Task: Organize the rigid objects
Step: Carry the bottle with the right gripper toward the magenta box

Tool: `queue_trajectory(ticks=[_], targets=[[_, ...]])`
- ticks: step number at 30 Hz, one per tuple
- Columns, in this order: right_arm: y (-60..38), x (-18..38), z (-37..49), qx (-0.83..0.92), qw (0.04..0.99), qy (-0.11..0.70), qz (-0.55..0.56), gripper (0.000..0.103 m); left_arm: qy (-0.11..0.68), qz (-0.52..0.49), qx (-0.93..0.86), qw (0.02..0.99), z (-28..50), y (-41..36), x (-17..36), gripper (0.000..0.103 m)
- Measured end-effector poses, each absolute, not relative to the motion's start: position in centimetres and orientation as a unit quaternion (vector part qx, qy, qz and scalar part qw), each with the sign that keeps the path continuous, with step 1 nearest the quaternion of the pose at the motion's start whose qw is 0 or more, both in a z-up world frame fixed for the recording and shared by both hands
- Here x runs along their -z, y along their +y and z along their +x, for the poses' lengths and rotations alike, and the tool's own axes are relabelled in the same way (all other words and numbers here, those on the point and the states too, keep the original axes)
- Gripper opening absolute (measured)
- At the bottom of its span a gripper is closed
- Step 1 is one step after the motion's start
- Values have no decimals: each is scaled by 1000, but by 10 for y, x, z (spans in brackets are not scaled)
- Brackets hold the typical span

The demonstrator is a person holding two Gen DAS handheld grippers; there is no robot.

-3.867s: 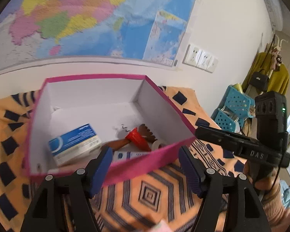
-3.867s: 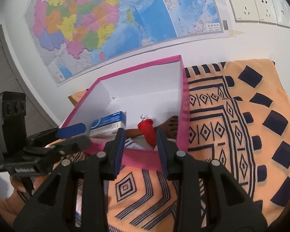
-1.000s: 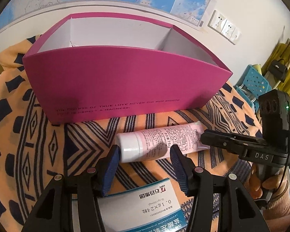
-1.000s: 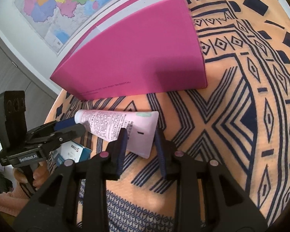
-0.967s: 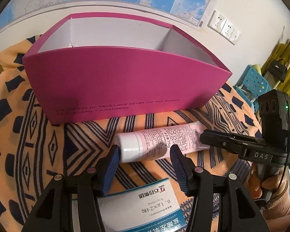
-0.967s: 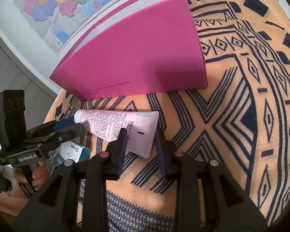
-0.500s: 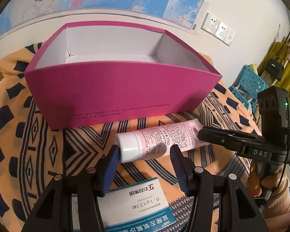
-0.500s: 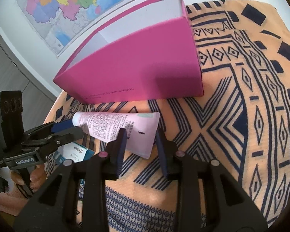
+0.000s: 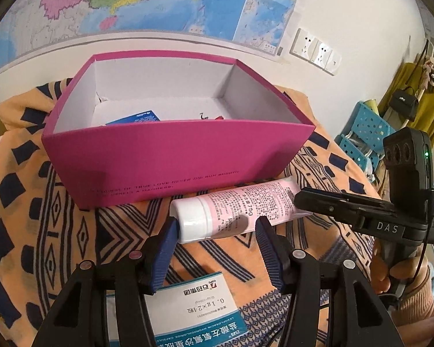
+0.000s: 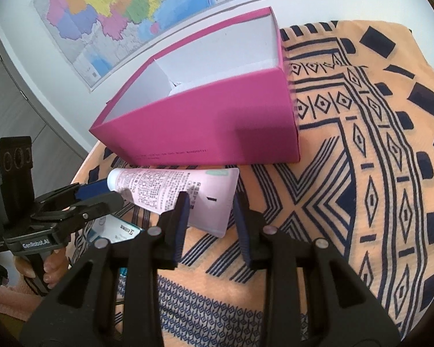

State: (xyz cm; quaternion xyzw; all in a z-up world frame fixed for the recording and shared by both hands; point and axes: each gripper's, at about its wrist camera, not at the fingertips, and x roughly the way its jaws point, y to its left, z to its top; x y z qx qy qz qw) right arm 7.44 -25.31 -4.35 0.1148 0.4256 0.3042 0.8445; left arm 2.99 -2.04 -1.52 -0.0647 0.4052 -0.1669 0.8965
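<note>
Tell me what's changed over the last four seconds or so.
Both grippers dropped from above the pink box to the cloth in front of it, then lifted slightly. The left gripper now brackets the cap end of the pink tube, the right gripper its flat end; neither grips it. The tube and box haven't moved in the last second.

The left gripper (image 9: 217,231) points forward and slightly down, its two blue-padded fingers (image 9: 165,245) spread apart with a wide gap between them. Seen from the right wrist view, the same gripper (image 10: 97,192) reaches in from the left side, held by a bare hand (image 10: 47,269) around its handle. The right gripper (image 10: 209,211) has its jaws parted too (a narrower gap than the left's), fingers level. From the left wrist view it (image 9: 303,199) enters from the right, gripped by the right hand (image 9: 390,271) below.
</note>
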Motion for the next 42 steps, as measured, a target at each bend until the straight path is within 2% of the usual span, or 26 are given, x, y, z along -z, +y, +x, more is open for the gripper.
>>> queue_trajectory(ticks=[42], targets=[[-257, 20, 71, -306, 863, 390, 102, 34, 368, -64, 180, 910, 25, -23, -11, 55]])
